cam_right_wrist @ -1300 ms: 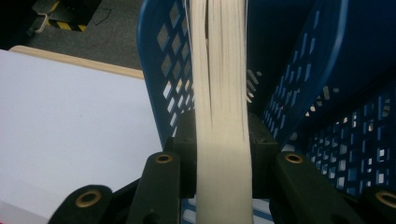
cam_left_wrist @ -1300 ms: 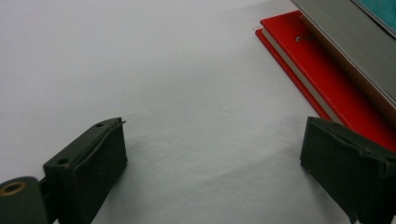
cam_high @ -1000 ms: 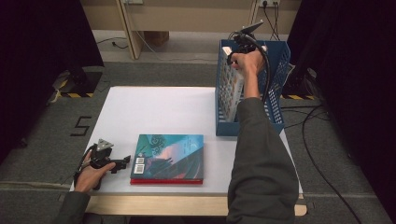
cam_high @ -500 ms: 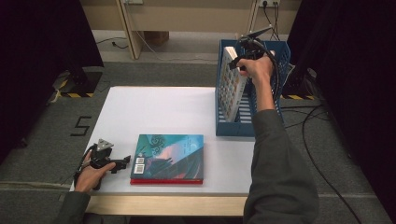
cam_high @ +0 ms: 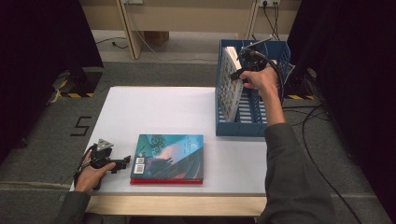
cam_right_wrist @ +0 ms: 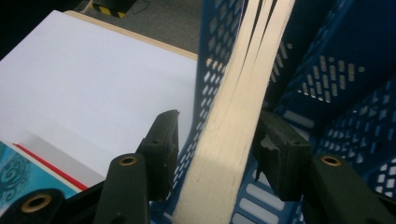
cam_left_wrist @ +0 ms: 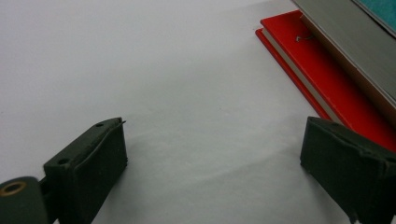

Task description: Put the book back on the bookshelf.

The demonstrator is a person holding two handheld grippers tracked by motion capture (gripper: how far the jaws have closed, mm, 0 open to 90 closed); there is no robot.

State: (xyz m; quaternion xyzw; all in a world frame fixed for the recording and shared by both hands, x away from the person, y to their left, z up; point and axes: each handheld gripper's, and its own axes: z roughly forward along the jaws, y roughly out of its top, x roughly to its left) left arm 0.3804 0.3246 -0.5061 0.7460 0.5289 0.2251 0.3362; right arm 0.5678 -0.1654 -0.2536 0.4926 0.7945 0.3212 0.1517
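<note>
Looking down from the high view, I see my right gripper [cam_high: 239,73] raised at the top of a book [cam_high: 230,84] standing on edge inside the blue crate [cam_high: 243,126], against its near-left wall. My left gripper [cam_high: 122,162] rests low on the white worktop [cam_high: 159,112], its jaws pointing at a stack of two flat books [cam_high: 168,158], just short of them.

From the left gripper view, my jaws are spread wide with bare worktop between them. The red bottom book [cam_left_wrist: 322,79] lies just beyond the right jaw, not touched.

From the right gripper view, the cream page edge of the standing book [cam_right_wrist: 233,130] runs up between my jaws. The right jaw lies against it; a slim gap shows beside the left jaw, so I judge the grip loose or letting go.

My judgement: one book is filed in the crate, and the two-book stack is yet to be moved.
</note>
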